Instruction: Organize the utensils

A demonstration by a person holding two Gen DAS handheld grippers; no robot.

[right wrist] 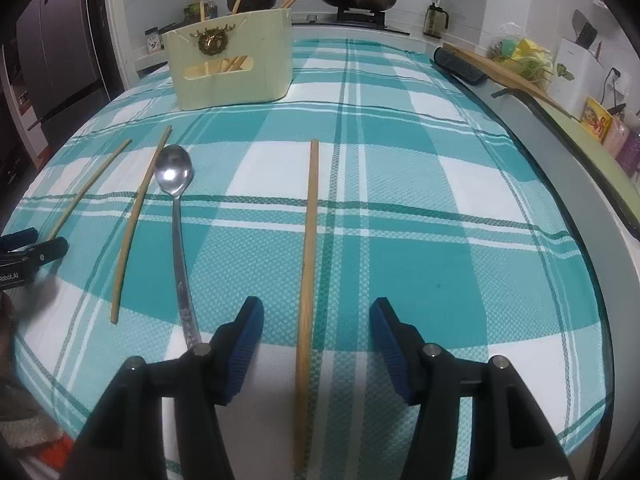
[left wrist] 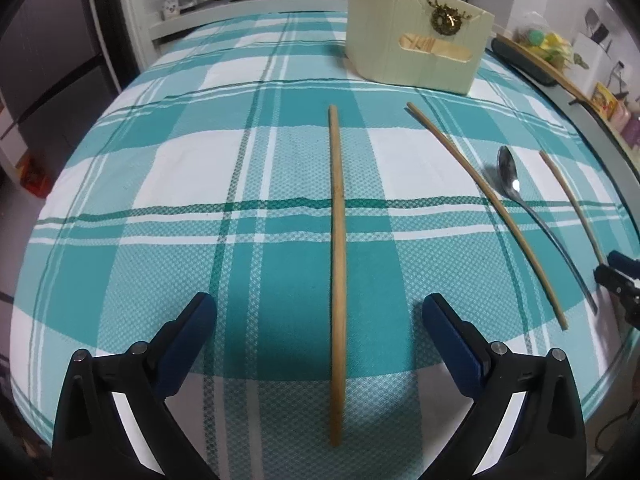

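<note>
While both the left gripper (left wrist: 320, 320) and right gripper (right wrist: 316, 324) hang spread over a chopstick apiece — leftmost chopstick (left wrist: 337, 276), rightmost chopstick (right wrist: 307, 292) flat on the cloth — pickup seems underway; next, lower, pinch, carry to the holder (right wrist: 230, 68).

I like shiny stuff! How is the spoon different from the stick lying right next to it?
The metal spoon is silvery and shiny; the bamboo chopstick beside it is dull tan. The spoon widens into a round bowl; the chopstick stays thin along its whole length. Both lie flat on the checked tablecloth, pointing roughly toward the cream utensil holder.
</note>
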